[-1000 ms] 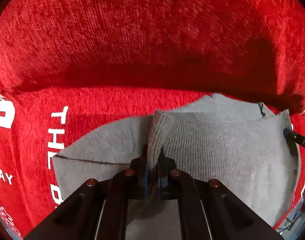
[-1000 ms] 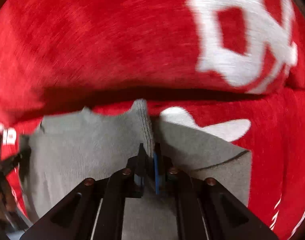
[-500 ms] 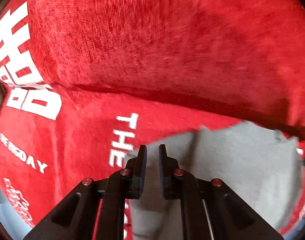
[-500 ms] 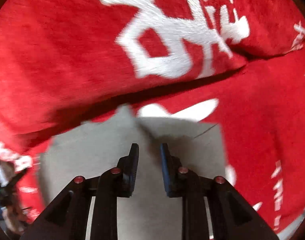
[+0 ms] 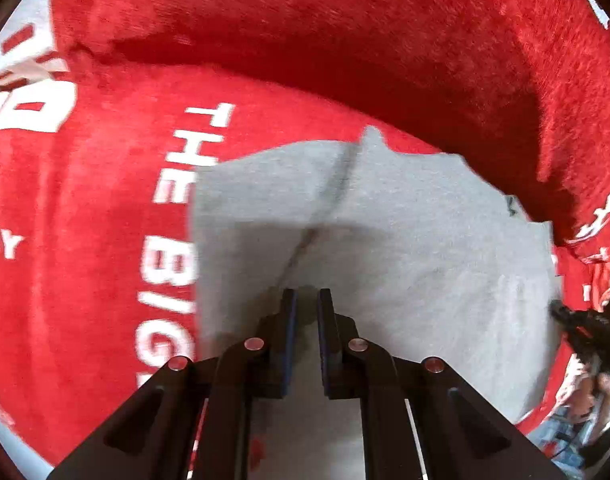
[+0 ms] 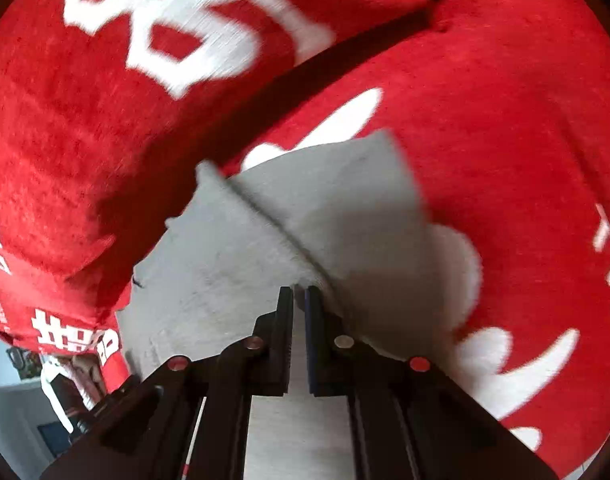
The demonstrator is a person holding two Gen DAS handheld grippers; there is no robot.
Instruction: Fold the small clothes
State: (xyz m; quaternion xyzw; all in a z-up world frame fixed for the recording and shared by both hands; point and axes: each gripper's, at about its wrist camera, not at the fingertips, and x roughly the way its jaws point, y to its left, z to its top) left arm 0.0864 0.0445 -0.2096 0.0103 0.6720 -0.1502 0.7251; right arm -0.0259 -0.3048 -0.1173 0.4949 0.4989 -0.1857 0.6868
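A small grey knit garment (image 5: pixel 405 240) lies folded on a red cover with white lettering (image 5: pixel 105 200). My left gripper (image 5: pixel 305 300) hovers over its near edge, jaws slightly apart and empty. In the right wrist view the same grey garment (image 6: pixel 245 248) shows a ribbed seam running diagonally. My right gripper (image 6: pixel 299 296) sits just above it, jaws a narrow gap apart, holding nothing.
A red cushion (image 5: pixel 345 40) rises right behind the garment, also in the right wrist view (image 6: pixel 85 100). The other gripper's black tip (image 5: pixel 585 332) shows at the right edge. Room clutter (image 6: pixel 45 380) lies beyond the cover's lower left edge.
Both grippers let go of the grey garment's ribbed edge, opened, and pulled back a little. The garment now lies flat. The right jaws have narrowed again.
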